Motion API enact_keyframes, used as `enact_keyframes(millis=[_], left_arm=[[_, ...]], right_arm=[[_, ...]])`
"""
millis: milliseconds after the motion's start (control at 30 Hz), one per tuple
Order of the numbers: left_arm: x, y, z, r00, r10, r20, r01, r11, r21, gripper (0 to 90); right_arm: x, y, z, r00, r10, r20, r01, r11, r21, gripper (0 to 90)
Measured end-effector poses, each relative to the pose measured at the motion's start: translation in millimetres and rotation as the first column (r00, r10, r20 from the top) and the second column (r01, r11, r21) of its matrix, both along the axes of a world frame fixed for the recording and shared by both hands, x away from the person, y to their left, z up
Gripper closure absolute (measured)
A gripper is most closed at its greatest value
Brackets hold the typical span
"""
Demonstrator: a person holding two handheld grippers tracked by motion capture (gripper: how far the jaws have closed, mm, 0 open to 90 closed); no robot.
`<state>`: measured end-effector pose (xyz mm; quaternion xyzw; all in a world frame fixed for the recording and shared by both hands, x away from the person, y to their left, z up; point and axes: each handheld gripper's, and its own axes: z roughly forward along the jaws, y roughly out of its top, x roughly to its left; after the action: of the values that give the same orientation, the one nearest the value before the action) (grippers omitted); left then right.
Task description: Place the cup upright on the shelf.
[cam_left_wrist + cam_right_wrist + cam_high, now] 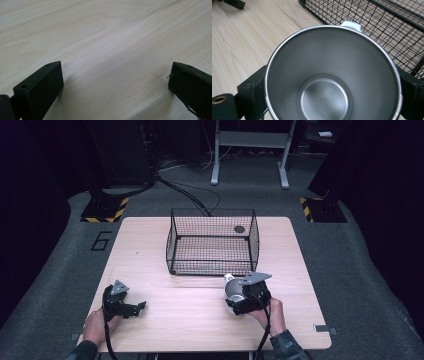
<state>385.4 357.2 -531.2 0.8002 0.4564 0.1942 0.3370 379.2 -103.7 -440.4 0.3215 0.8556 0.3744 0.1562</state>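
Faintly stamped at the bottom of the steel cup [332, 75], in the lower middle of the right gripper view, some small marks too blurred to read. Painted on the grey floor [50, 270] at the left of the high view, beside the bench [200, 320], a large dark "6" [101, 240]. Clamped around the cup's sides, the right hand-held gripper [239, 296], one black jaw at each lower corner of its own view, the rim of the cup cut off along the bottom edge there. Peeking over the far rim, a white tab [351, 25], possibly a handle, mostly hidden behind the cup. In the high view, lower right of centre, the cup largely covered by the gripper and its grey plate, only a pale rounded part visible, just in front of the black wire basket [212, 242]. Whether resting on the bench or lifted: cannot tell. Inside the basket, near its upper right, a small dark round spot [239, 229], too small to identify. At the lower left of the high view, the left hand-held gripper [141, 305], jaws spread wide with nothing between them, close over bare wood in its own view. Wrists cut off by the bottom edge.
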Motion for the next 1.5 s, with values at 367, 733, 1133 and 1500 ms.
enact_keyframes(millis=[367, 733, 1133, 1500], left_arm=[[0.9, 0.0, 0.0, 0.9999, -0.011, 0.001, 0.011, 0.9999, 0.002, 0.1], [1.3, 0.1, 0.0, 0.9999, -0.015, 0.003, 0.015, 0.9999, 0.007, 0.1], [1.5, -0.5, -1.0, 0.9999, -0.01, 0.013, 0.01, 0.9999, 0.002, 0.1], [1.5, -0.6, -0.9, 0.9999, -0.01, 0.012, 0.01, 0.9999, 0.002, 0.1]], right_arm=[[11.1, 6.6, 8.5, 0.9999, 0.008, -0.007, -0.008, 1.0, 0.016, 6.2], [22.1, 11.0, 19.0, 0.9996, 0.026, 0.007, -0.026, 0.999, 0.027, 6.2], [30.3, 12.0, 34.0, 0.9986, 0.046, 0.026, -0.047, 0.998, 0.036, 6.2], [38.7, 12.4, 50.6, 0.9975, 0.051, 0.048, -0.054, 0.997, 0.05, 6.2]])
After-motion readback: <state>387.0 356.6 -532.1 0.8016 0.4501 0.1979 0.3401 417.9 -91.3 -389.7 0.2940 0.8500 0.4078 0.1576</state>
